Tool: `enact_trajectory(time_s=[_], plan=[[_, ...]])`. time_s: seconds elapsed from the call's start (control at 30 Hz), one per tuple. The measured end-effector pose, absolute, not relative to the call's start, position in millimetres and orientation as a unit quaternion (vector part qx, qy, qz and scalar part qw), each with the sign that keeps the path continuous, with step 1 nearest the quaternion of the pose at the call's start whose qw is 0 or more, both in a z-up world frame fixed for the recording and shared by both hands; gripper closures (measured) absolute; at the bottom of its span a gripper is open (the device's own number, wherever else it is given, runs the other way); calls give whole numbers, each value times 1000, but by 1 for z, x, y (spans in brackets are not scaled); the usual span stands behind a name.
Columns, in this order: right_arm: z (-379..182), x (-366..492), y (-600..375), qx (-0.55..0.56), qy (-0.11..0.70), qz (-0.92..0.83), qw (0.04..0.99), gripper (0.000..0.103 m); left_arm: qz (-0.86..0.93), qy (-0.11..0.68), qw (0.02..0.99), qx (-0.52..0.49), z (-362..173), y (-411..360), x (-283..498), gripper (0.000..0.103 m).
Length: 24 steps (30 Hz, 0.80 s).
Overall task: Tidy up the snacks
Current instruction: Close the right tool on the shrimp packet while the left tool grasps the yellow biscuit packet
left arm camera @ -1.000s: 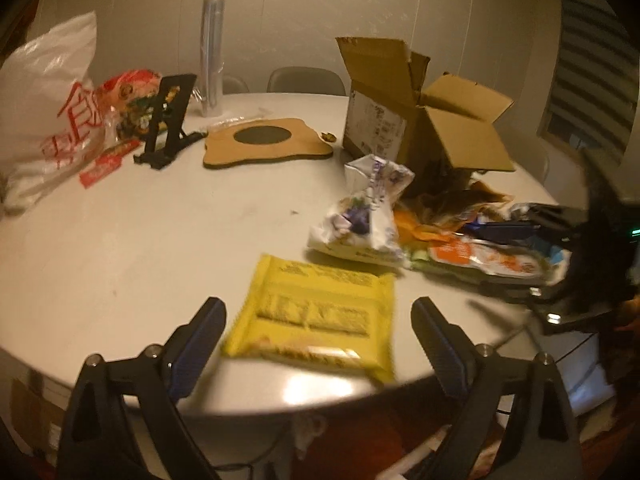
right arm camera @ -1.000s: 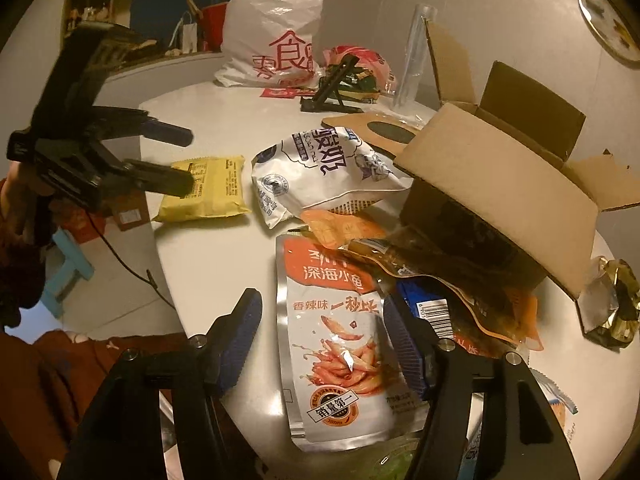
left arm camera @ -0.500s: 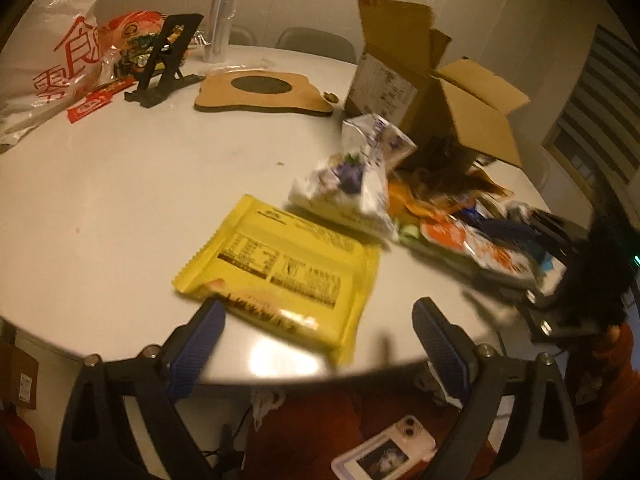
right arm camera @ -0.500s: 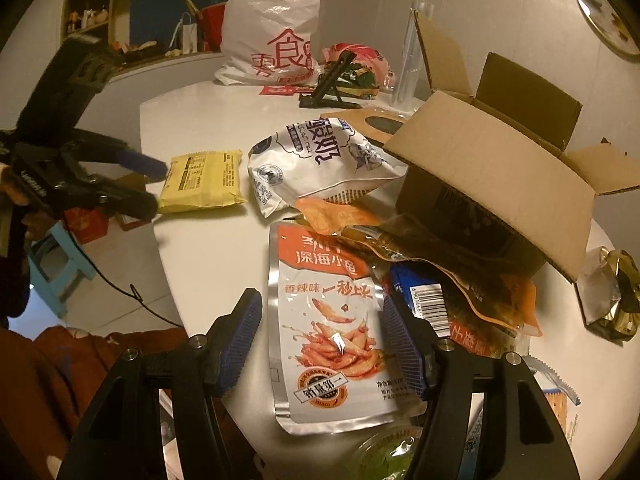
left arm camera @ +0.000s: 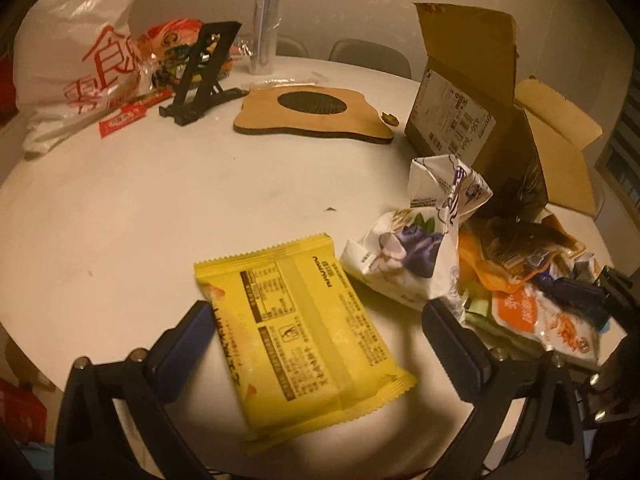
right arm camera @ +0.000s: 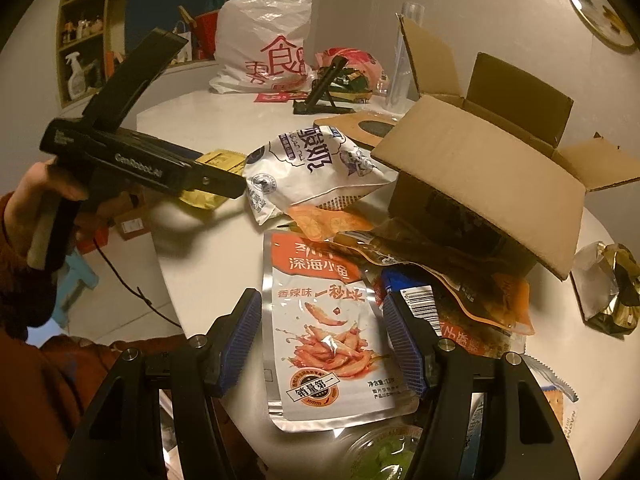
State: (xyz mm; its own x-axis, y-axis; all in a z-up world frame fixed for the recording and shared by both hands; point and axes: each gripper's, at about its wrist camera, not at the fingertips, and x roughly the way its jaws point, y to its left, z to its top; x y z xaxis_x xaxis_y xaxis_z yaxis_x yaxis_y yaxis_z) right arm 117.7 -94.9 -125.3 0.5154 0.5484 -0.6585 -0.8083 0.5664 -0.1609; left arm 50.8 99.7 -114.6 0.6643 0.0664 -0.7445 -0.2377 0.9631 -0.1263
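A yellow snack packet (left arm camera: 304, 324) lies flat near the edge of a round white table (left arm camera: 160, 208), framed by the wide-apart fingers of the left gripper (left arm camera: 316, 332), which grip nothing. From the right wrist view, that gripper's body covers most of the packet, leaving only yellow corners showing. The right gripper (right arm camera: 322, 338) also stands spread and unloaded, its blue pads either side of a silver fish-snack pouch (right arm camera: 324, 332) on the table. Behind it, a tipped cardboard box (right arm camera: 492, 188) shadows a heap of orange and brown wrappers too jumbled to tell apart; a white blueberry bag (left arm camera: 416, 252) leans beside them. A green-filled tub at the bottom edge is cut off. Farther back sit a white shopping bag (left arm camera: 76, 64), a black stand (left arm camera: 204, 72) and a wooden trivet (left arm camera: 312, 114). Shelves line the dim room.
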Motion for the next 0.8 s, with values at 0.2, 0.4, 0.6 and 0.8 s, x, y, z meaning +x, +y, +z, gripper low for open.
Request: enact_trajectory(time_s=[0.2, 0.4, 0.6, 0.8], plan=[[-125, 128, -97, -210, 309, 414, 830, 43, 84, 399, 910, -76, -118, 109, 47, 1], [-125, 126, -97, -188, 330, 428, 820, 42, 75, 396, 913, -67, -117, 124, 41, 1], [-122, 124, -93, -191, 330, 422, 822, 40, 72, 399, 912, -70, -117, 134, 36, 1], [-128, 138, -100, -174, 363, 407, 820, 33, 76, 389, 914, -82, -119, 135, 32, 2]])
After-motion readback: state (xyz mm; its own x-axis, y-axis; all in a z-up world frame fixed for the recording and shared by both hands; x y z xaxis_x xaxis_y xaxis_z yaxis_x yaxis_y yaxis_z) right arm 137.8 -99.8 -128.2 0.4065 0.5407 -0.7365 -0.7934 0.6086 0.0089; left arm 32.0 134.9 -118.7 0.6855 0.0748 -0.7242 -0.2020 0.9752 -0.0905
